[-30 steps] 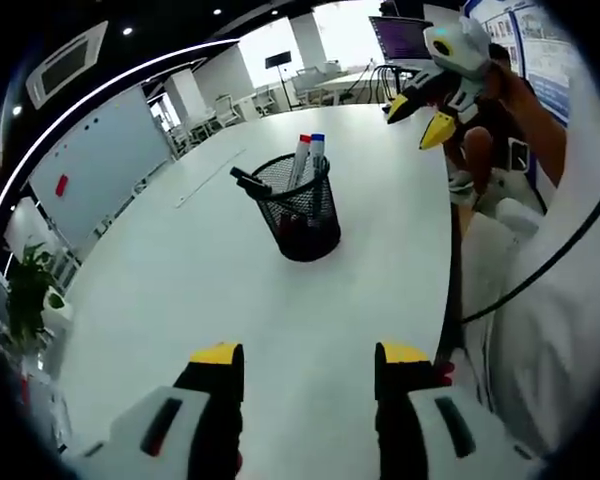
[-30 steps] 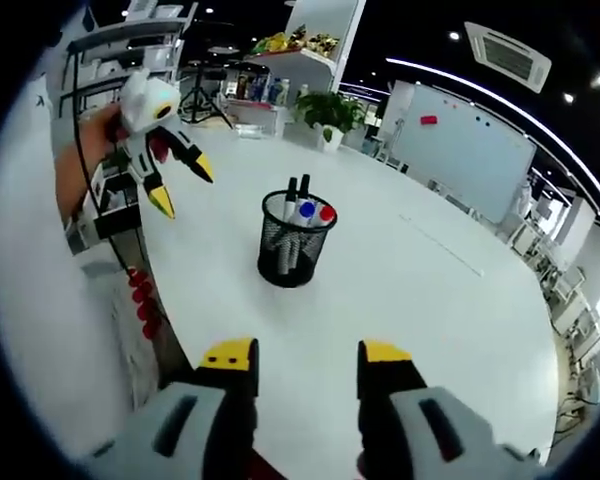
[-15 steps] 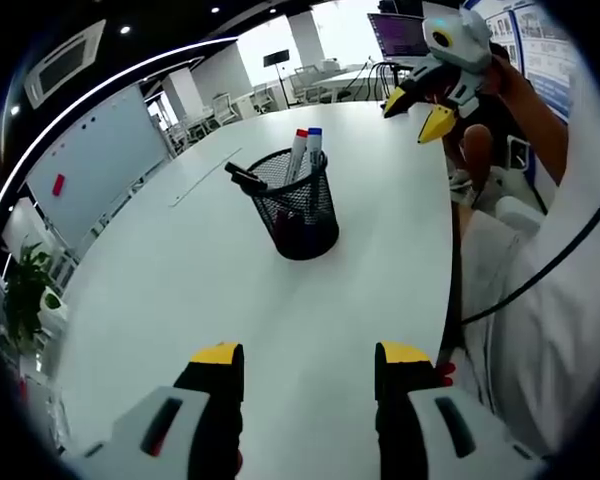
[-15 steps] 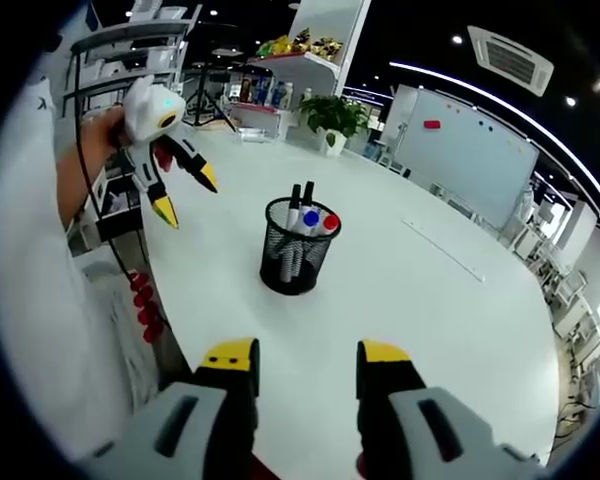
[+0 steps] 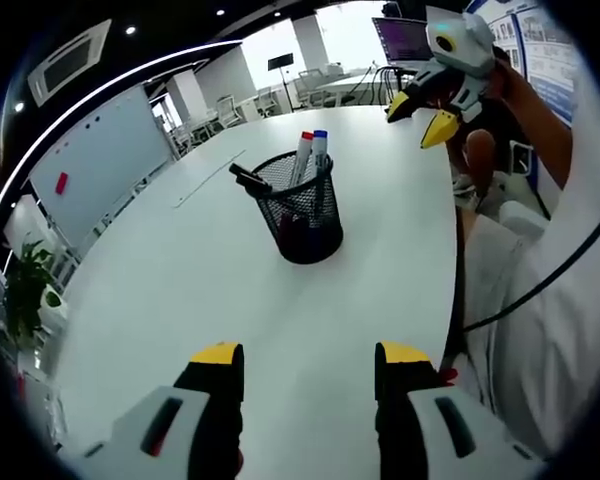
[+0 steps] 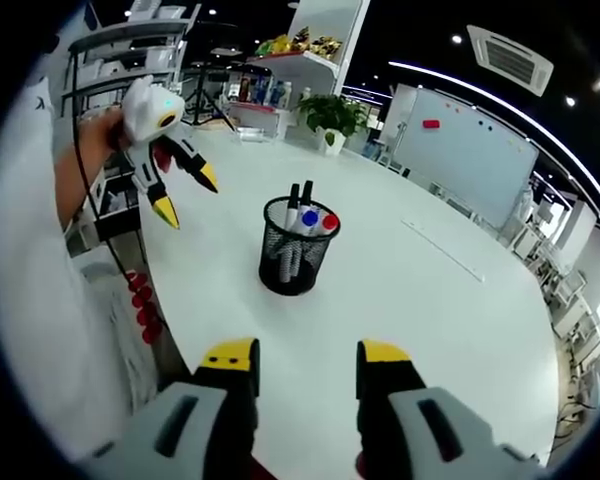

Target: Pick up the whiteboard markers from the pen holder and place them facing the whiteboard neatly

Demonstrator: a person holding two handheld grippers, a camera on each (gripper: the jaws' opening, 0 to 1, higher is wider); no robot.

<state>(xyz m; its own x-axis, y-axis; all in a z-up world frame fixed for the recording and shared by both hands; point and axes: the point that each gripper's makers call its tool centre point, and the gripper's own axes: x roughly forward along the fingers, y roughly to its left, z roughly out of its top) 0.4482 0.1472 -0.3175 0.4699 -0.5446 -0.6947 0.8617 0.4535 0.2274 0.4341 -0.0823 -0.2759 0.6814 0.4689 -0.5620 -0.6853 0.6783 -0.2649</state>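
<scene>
Both grippers hang back with fingers spread and empty, the left gripper [image 5: 300, 355] and right gripper [image 6: 305, 352] each facing the mesh pen holder [image 5: 303, 212] ahead of their tips. The whiteboard markers [image 6: 308, 216] stand upright inside it, caps up, likely so either gripper can pinch one.

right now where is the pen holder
The pen holder stands upright on the white table, near the middle of both views, ahead of both open tools, with markers standing in it.
</scene>
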